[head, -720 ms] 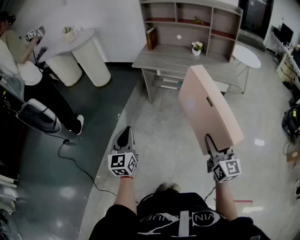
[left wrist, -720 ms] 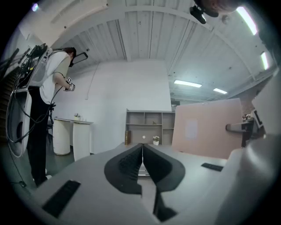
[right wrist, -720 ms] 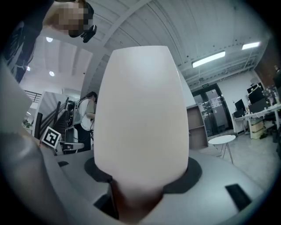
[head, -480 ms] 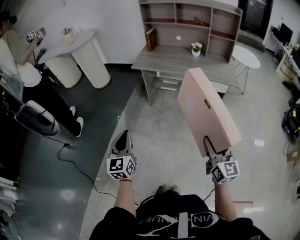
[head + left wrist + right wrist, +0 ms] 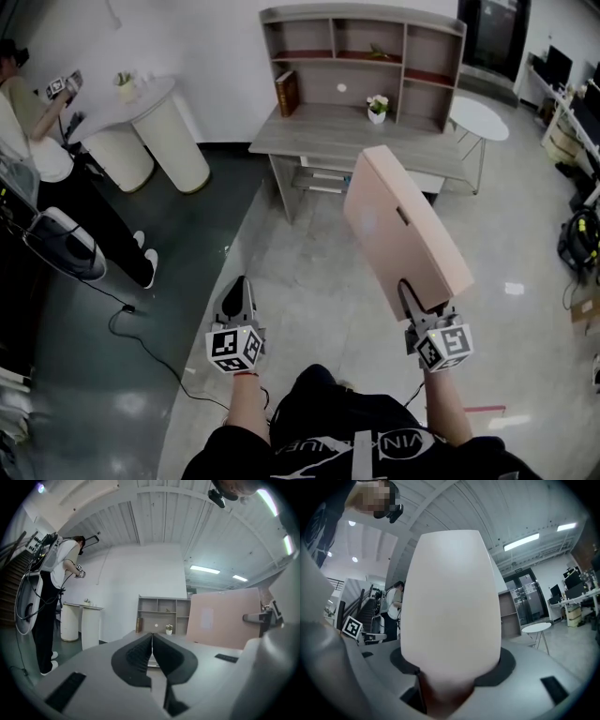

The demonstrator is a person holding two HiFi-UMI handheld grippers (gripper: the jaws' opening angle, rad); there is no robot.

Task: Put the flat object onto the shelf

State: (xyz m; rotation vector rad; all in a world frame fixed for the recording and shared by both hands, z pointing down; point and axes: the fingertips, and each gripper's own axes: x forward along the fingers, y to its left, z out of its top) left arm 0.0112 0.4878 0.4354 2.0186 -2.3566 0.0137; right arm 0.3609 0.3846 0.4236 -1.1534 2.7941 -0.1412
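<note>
1. Head view: the flat board (image 5: 398, 234) is gripped at its lower edge by the right hand-held gripper (image 5: 412, 298), well apart from the shelf (image 5: 366, 56).
2. Left gripper view: the left hand-held gripper (image 5: 152, 639) is clenched, empty.
3. Right gripper view: gripped at 1 edge only, the flat board could be levered loose.

Pale pink flat board (image 5: 398, 234), grey wood-grain shelf (image 5: 356, 13), white round side table (image 5: 478, 119), dark green floor (image 5: 84, 375)

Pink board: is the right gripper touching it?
Touching. The right gripper view shows the pink board clamped in the right gripper, no gap either side.
</note>
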